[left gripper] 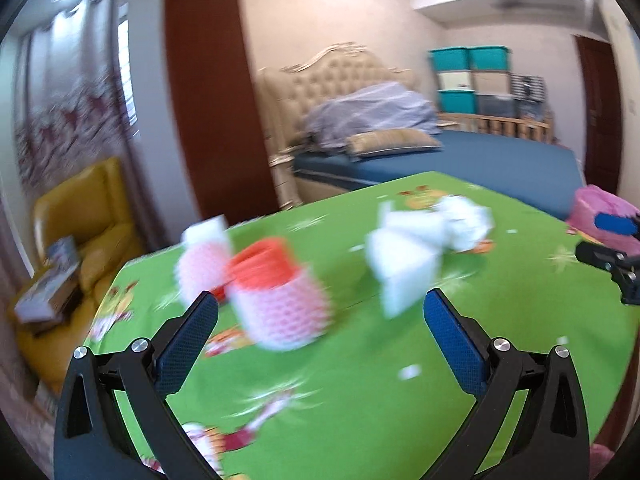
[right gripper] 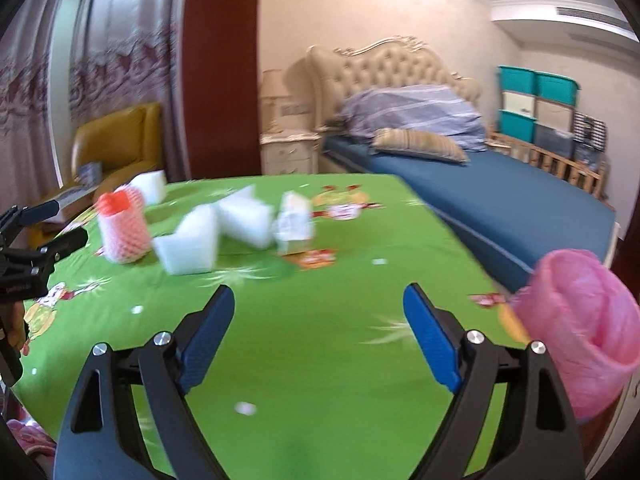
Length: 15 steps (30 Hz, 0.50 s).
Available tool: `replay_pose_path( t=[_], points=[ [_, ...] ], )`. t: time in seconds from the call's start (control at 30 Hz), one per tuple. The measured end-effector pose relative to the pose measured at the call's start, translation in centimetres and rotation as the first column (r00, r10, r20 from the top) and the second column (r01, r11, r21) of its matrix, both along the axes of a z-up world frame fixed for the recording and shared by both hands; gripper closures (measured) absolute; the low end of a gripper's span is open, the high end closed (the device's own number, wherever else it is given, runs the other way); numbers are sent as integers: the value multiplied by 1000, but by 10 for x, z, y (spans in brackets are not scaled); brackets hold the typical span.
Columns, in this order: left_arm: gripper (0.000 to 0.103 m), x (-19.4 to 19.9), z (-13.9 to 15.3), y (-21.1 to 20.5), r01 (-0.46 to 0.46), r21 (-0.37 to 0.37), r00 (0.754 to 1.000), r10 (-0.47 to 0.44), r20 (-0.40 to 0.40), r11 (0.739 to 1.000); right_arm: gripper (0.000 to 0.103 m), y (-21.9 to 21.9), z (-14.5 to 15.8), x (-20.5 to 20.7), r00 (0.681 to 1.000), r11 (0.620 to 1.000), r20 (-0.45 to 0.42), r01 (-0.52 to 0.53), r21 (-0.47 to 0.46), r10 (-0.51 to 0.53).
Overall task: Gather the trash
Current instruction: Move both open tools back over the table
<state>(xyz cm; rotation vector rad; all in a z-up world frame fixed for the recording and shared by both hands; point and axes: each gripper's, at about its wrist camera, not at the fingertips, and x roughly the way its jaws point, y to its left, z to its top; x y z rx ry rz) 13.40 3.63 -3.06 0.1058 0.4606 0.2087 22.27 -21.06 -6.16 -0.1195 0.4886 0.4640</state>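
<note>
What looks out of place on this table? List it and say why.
Packing waste litters the green tablecloth: white foam blocks, pink foam netting round an orange piece, crumpled white wrapping. None is in the pink-lined bin at the table's right edge.

Glossy pink plastic bag [right gripper: 580, 332]

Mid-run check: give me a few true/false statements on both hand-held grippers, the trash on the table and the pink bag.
1. The left hand-held gripper holds a foam block. False: its jaws are open and empty.
2. The right hand-held gripper is open and empty. True.
3. The pink bag already sits over the foam net sleeve. False: they lie far apart.
4. White foam blocks lie on the green tablecloth. True.
</note>
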Motion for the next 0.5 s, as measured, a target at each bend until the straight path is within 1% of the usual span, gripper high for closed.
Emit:
replay_pose_path(
  t=[0.07,0.13,0.3,0.37,0.4,0.43,0.5],
  points=[
    [7,-6,-4,25,-43,-39,999,43,-21,998,19,19,-2,0,999,999,-19,-32,-10,32],
    [7,-11,-7,45,-89,-61,996,87,-29,994,19,40,-5,3,998,998,-37,-57,-28,56],
    [7,-19,-15,77,-178,-81,983,173,-62,981,18,86,-10,11,989,990,-75,-131,-60,127],
    [7,-22,-21,84,-193,-85,980,187,-74,978,16,107,-13,18,983,984,-95,-164,-71,157],
    [6,-21,-24,87,-200,-93,977,191,-92,975,16,116,-15,23,981,982,-108,-172,-74,164],
    [7,-17,-26,90,-201,-103,976,191,-103,974,16,124,-17,29,979,982,-120,-175,-77,165],
    [7,-18,-25,92,-201,-117,977,190,-99,973,16,138,-20,44,977,981,-144,-171,-97,156]
  ],
)
